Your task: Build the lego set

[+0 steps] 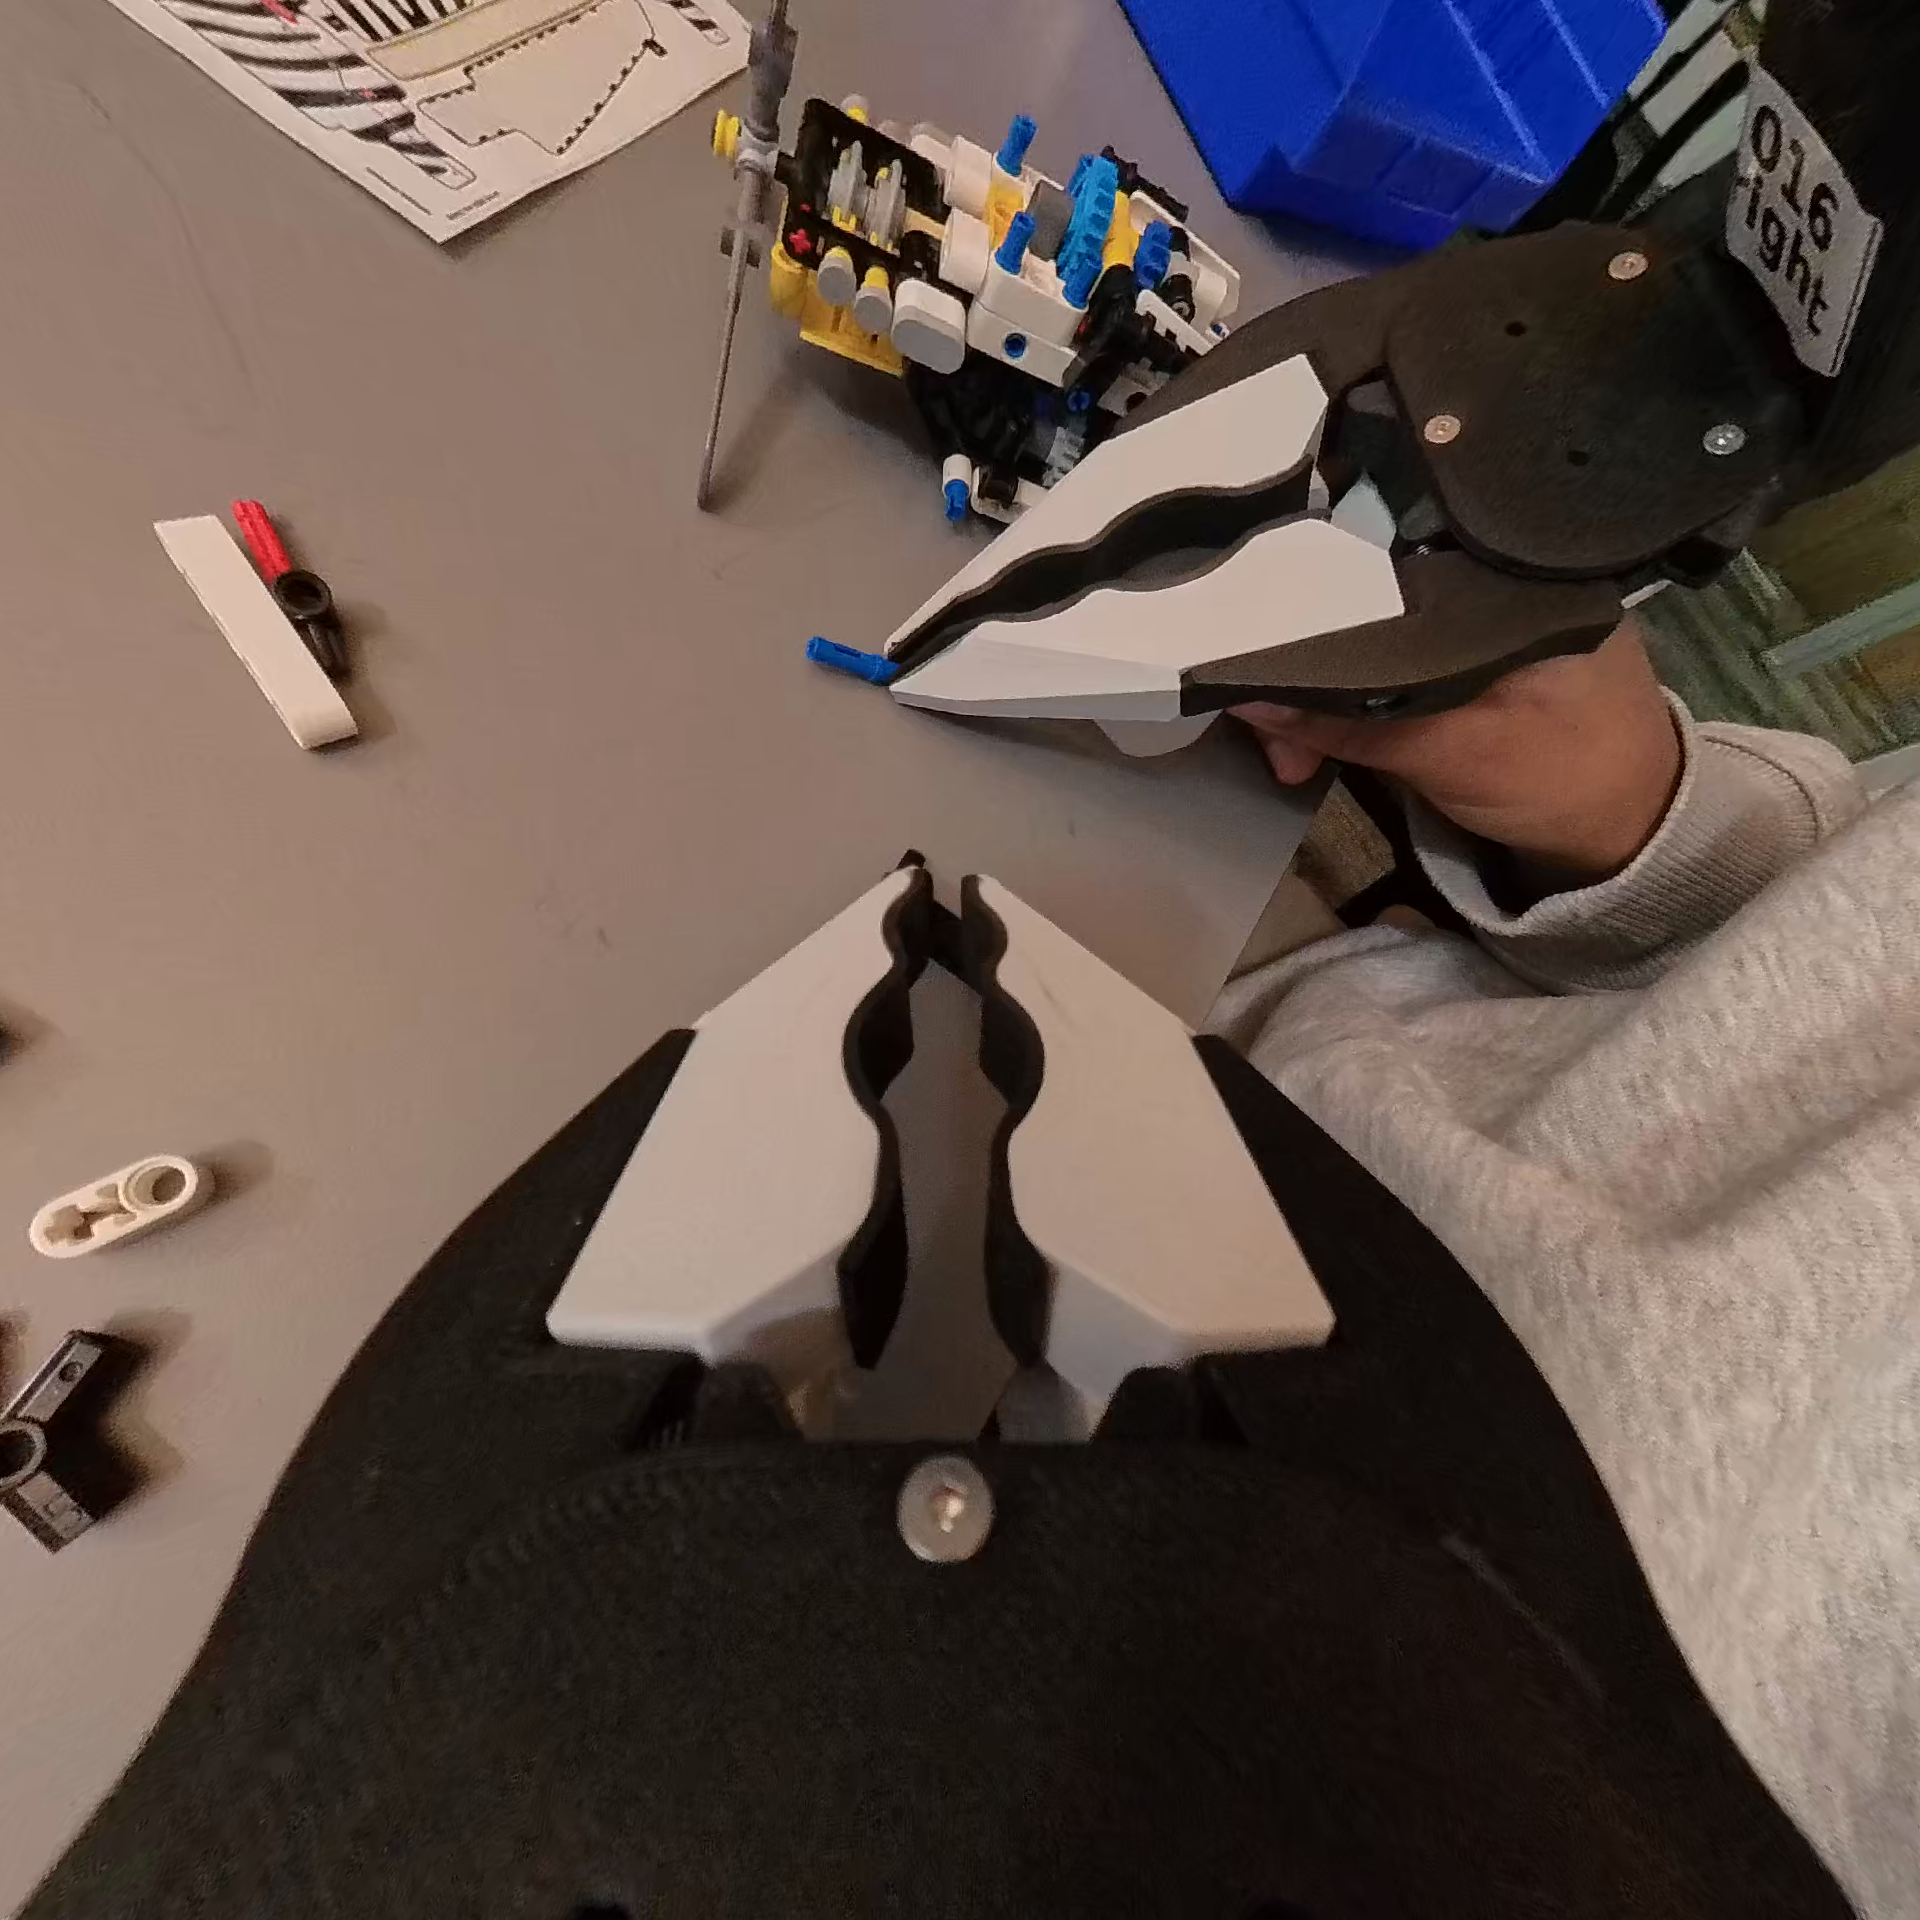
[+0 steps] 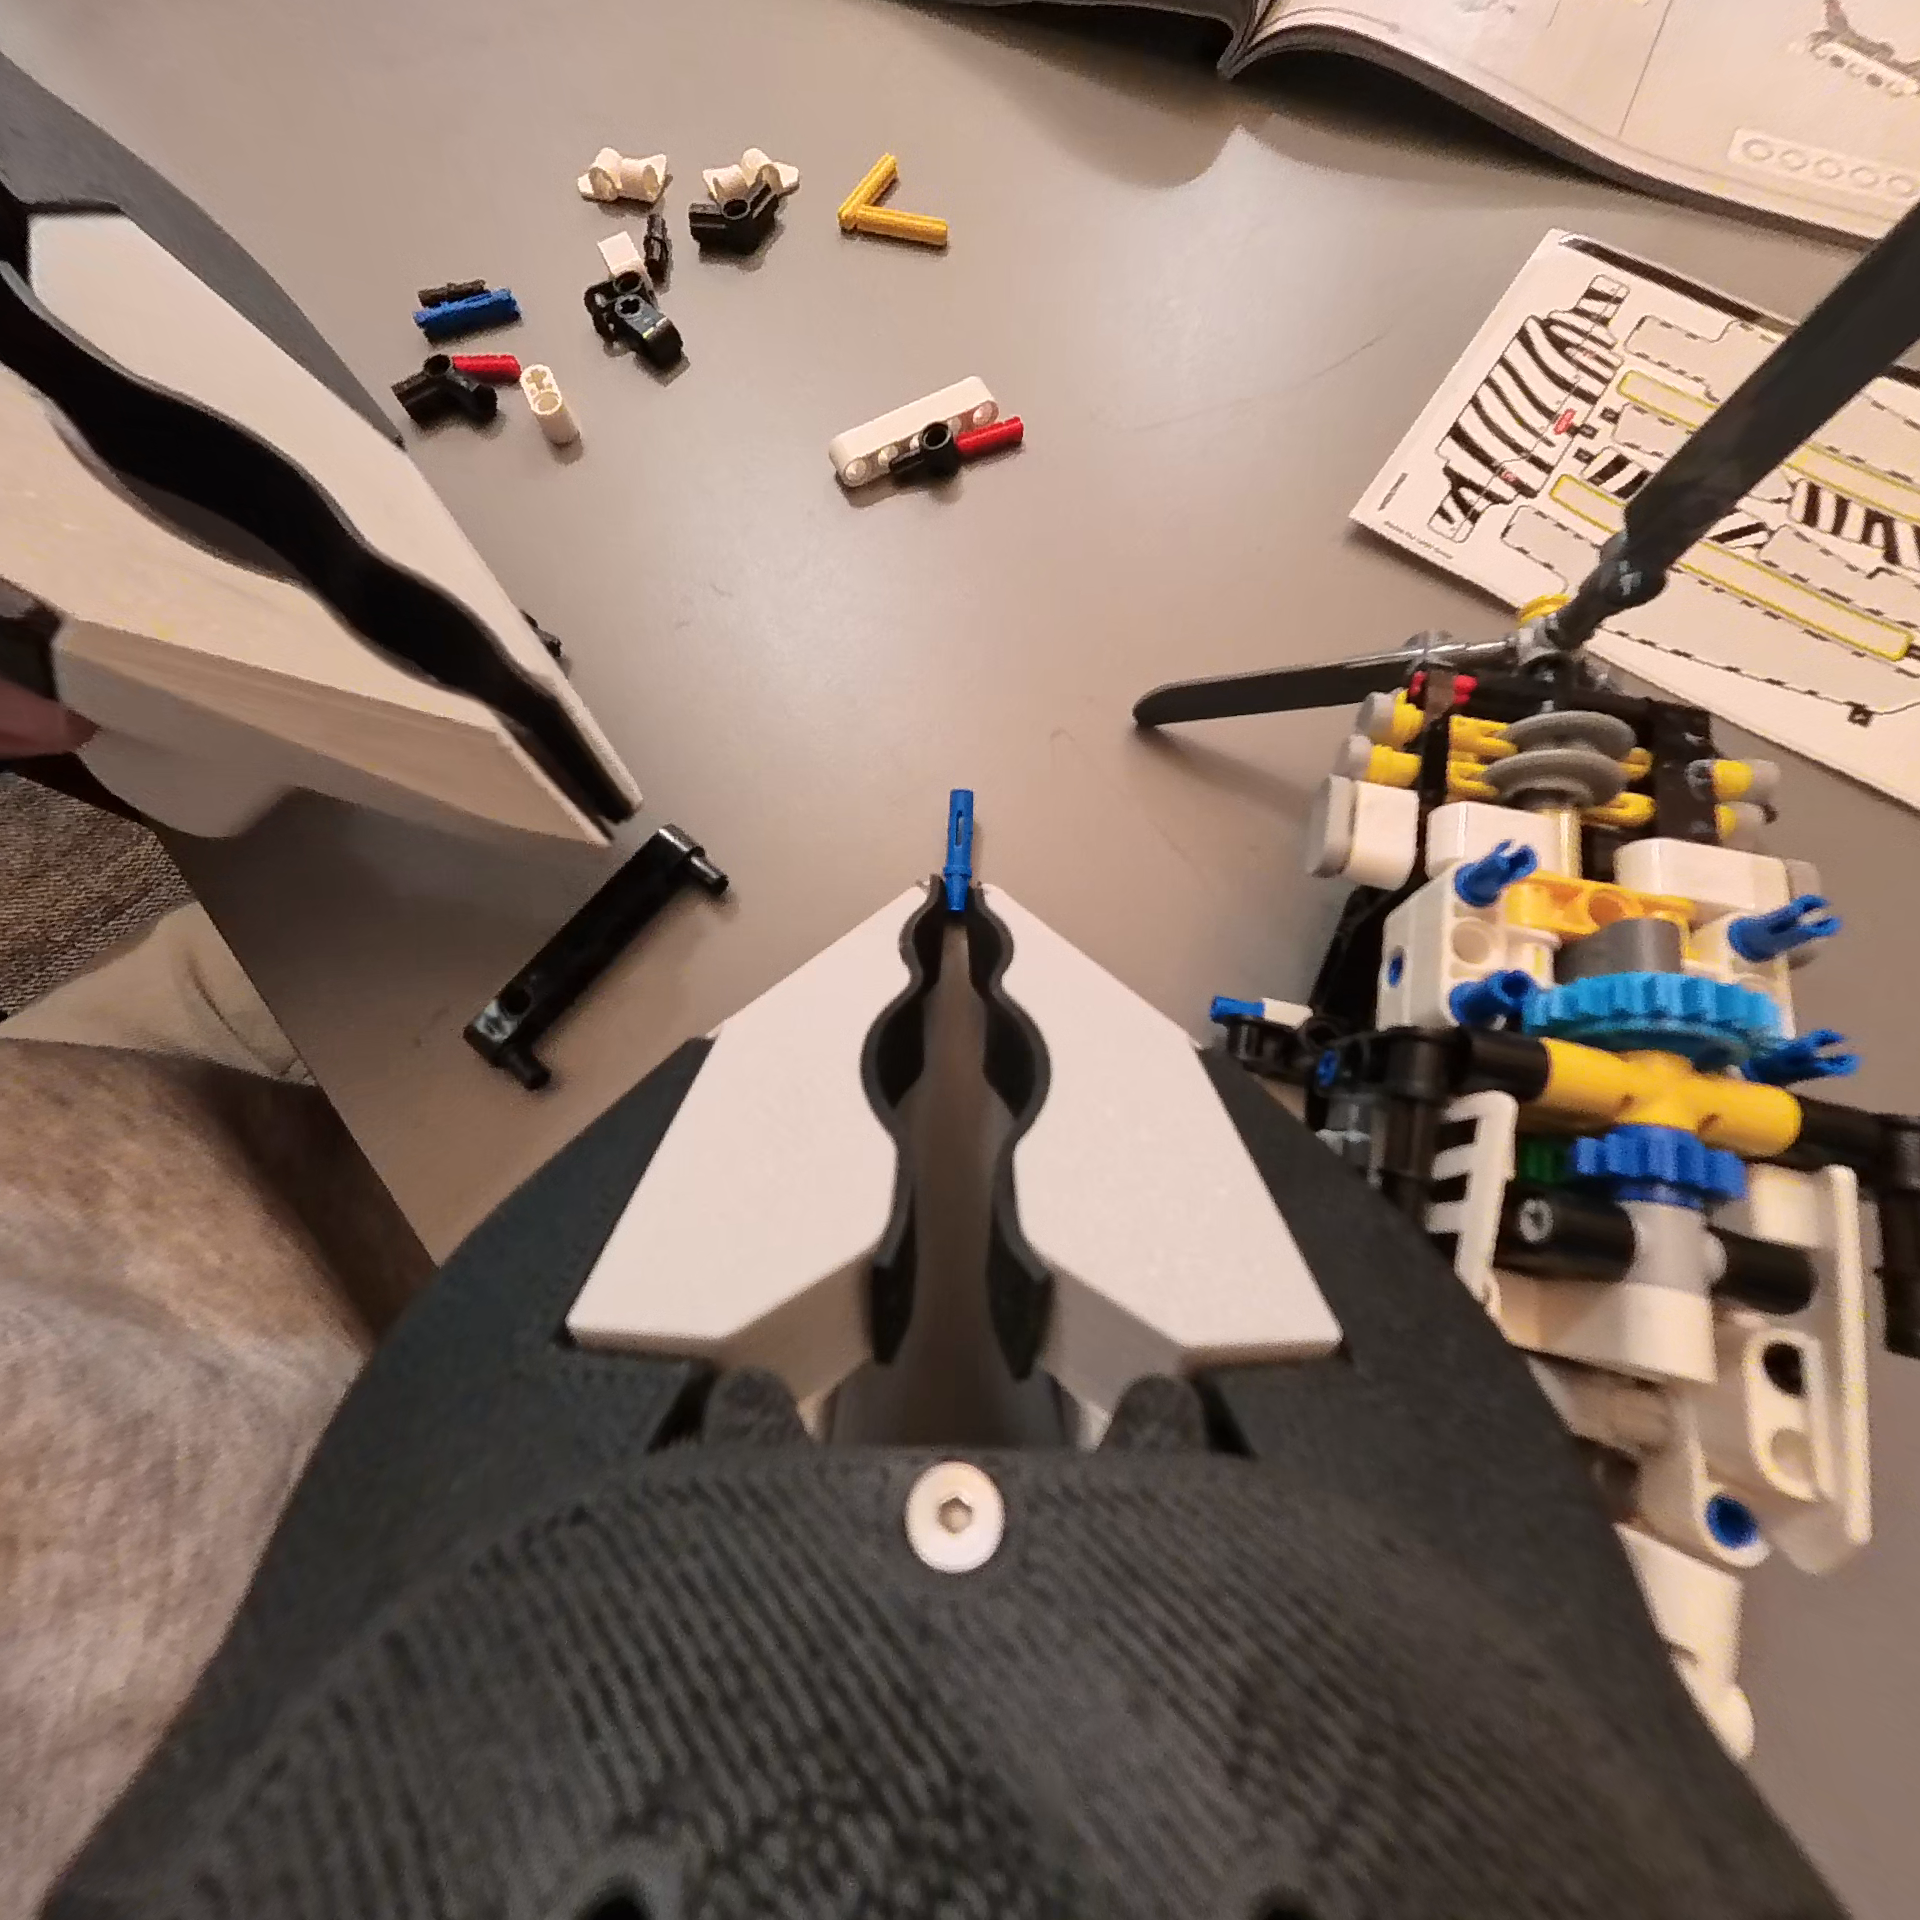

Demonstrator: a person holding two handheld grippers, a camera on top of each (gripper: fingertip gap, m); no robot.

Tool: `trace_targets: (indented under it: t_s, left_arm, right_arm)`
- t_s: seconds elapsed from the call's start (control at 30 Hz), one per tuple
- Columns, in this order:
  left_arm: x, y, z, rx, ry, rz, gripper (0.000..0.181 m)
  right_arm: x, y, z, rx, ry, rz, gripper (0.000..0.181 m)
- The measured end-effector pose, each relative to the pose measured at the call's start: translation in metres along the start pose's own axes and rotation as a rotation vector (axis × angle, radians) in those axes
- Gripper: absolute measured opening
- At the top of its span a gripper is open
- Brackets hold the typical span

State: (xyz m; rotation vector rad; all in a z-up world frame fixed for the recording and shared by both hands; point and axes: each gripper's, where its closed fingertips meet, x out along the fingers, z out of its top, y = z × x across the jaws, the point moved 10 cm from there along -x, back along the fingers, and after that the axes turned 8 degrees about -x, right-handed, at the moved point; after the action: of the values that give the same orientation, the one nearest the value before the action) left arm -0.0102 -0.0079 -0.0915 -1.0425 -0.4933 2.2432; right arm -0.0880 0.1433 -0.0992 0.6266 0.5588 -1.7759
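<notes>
Between my right claw's [image 2: 956, 894] tips, seen from its own camera, a small blue pin [image 2: 958, 847] is pinched at one end, the rest sticking out forward over the grey table [image 2: 790, 644]. To the right of this claw, close by, stands the half-built lego model [image 2: 1558, 1049], white, yellow and black with blue gears and a dark rotor blade reaching up and away. To the left lies a black beam [image 2: 592, 971] flat on the table, just under the tip of my left claw [image 2: 613, 821]. Farther ahead are scattered loose parts, among them a white beam with a red pin [image 2: 925, 431] and a yellow angled pair [image 2: 888, 213]. A sticker sheet [image 2: 1621, 468] and an open instruction booklet [image 2: 1558, 94] lie beyond the model.

From the left claw's [image 1: 940, 883] camera, its tips stand a little apart near the table's near edge; something dark shows right at the tips, and I cannot tell whether they grip it. Ahead and to the right, my right claw [image 1: 899, 665] lies low, clenched on the blue pin [image 1: 847, 658]. The model [image 1: 987, 281] sits beyond it, well apart from my left claw. A blue bin [image 1: 1382, 104] stands farther back.
</notes>
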Motion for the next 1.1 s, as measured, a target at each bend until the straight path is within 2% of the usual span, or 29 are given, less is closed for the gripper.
trace_targets:
  t_s: [0.23,0.4,0.63,1.1]
  left_arm:
    - [-0.002,0.0,-0.001,0.078,0.019,0.059,0.016]
    - [-0.005,0.0,-0.008,0.085,0.071,0.122,0.016]
    - [-0.012,-0.009,-0.019,0.056,0.056,0.062,0.014]
    - [0.019,-0.027,-0.017,0.088,0.073,-0.019,0.014]
  right_arm:
    - [0.0,0.0,0.0,0.001,0.0,0.001,0.002]
    - [0.0,0.0,0.0,0.0,0.0,0.0,0.002]
    - [0.0,-0.001,0.0,0.002,-0.001,0.0,0.002]
    - [0.0,-0.002,0.0,0.013,-0.002,0.008,0.002]
